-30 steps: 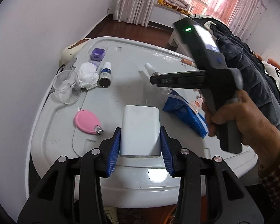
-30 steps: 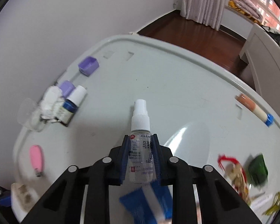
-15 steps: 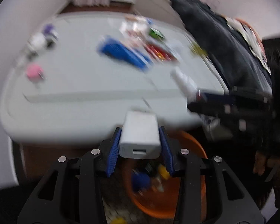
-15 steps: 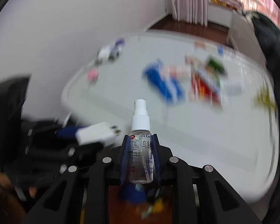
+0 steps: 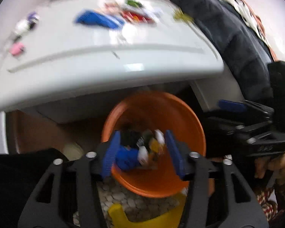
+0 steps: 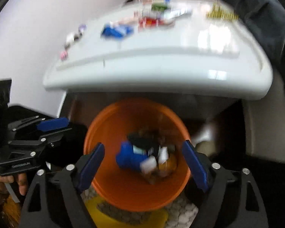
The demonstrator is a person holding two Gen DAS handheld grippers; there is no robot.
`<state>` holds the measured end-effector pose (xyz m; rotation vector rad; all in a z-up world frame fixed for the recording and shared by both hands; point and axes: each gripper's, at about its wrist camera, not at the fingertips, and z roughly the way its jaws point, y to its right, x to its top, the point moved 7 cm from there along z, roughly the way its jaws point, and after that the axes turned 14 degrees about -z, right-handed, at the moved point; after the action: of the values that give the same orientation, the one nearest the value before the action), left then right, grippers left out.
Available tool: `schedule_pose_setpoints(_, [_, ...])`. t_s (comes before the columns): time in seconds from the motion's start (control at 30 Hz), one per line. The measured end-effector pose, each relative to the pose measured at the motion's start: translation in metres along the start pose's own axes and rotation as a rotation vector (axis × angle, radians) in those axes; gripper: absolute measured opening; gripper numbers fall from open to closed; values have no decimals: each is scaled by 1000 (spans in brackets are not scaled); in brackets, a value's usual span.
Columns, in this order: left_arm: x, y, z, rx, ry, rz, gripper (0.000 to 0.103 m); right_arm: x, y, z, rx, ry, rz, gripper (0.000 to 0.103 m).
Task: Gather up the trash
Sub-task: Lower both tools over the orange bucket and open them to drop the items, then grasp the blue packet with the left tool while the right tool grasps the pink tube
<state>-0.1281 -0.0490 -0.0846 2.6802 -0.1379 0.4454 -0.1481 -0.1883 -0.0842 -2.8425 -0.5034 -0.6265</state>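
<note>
An orange bin stands on the floor under the white table's edge, with blurred trash inside. That trash includes a blue piece and white pieces. My left gripper hangs over the bin, its jaws opening with nothing between the blue pads. My right gripper also points down into the bin, jaws opening wide and empty. Each gripper shows at the edge of the other's view: the right gripper, the left gripper.
The white table still carries a blue pack, red wrappers and a pink item. A dark coat lies at the right. A yellow object sits just below the bin.
Both grippers swung off the table to above the orange bin. The left let go of the white box and the right let go of the spray bottle; both now stand empty.
</note>
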Motion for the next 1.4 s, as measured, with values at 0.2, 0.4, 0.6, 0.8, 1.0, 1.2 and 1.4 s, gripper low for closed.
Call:
schedule_pose_setpoints(0.2, [78,-19,-31,28,162,-75,66,74,22,-44,-49,166,-26,87])
schedule_pose_setpoints(0.4, [167,-13,9,84,186,-95,70,176,49,-70,-54,390,23,95])
schedule_pose_setpoints(0.6, [208,-26,77,152,133,-213,70,182,64,-42,-205,430,-3,95])
schedule_pose_setpoints(0.8, [226,-34,83,208,242,-162,29,175,70,-29,-242,395,-49,95])
schedule_pose_setpoints(1.0, [226,-47,17,238,309,-119,15,170,79,-20,-208,364,-2,95])
schedule_pose_setpoints(1.2, [205,-45,-36,205,395,-64,15,192,46,9,-96,287,-127,95])
schedule_pose_setpoints(1.4, [193,-59,-26,142,368,-100,15,239,-21,59,-59,271,-583,92])
